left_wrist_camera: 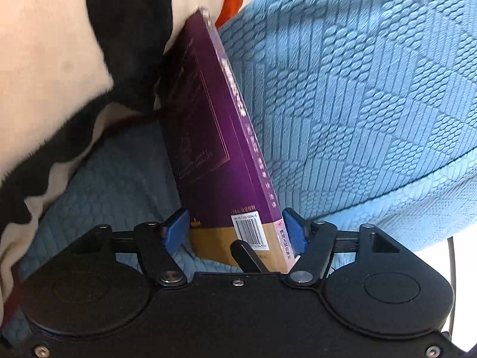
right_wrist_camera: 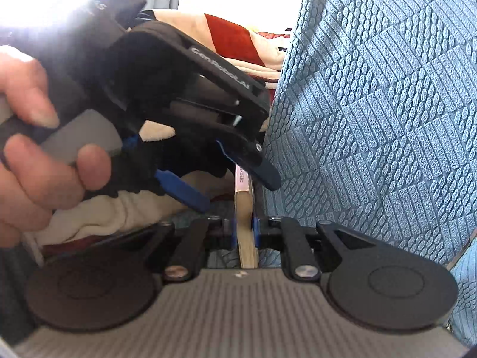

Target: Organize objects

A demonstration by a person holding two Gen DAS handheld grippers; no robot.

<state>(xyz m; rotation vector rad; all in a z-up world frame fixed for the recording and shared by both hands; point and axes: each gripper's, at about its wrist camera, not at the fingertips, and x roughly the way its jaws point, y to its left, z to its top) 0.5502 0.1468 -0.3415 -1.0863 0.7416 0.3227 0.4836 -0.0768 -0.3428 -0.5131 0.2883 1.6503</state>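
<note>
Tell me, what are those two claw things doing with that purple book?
A person is tidying up with a gripper in each hand. The right gripper is pinching the purple book by its edge, holding it upright beside the blue cushion. The left gripper sits around the book's bottom end with its jaws open, not squeezing.

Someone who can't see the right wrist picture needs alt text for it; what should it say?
The right gripper pinches a thin book on edge beside a blue quilted cushion. A hand holds the open left gripper just above.
</note>
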